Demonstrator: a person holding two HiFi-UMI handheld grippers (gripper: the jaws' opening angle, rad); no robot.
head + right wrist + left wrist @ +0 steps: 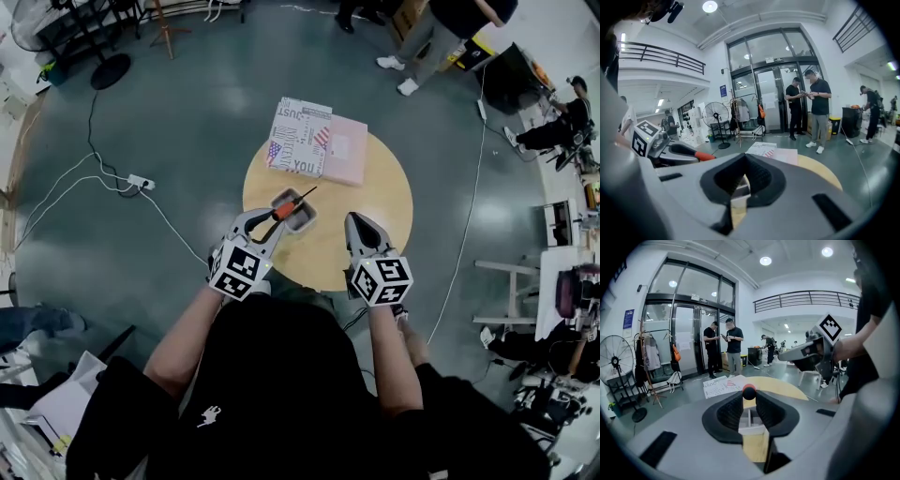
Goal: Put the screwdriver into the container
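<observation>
Grey polished floor (187, 112); round wooden table (394, 187); black-framed glass doors (773, 98); black pedestal fan (616, 363); black mezzanine railing (806, 298); recessed ceiling lights (765, 260).
</observation>
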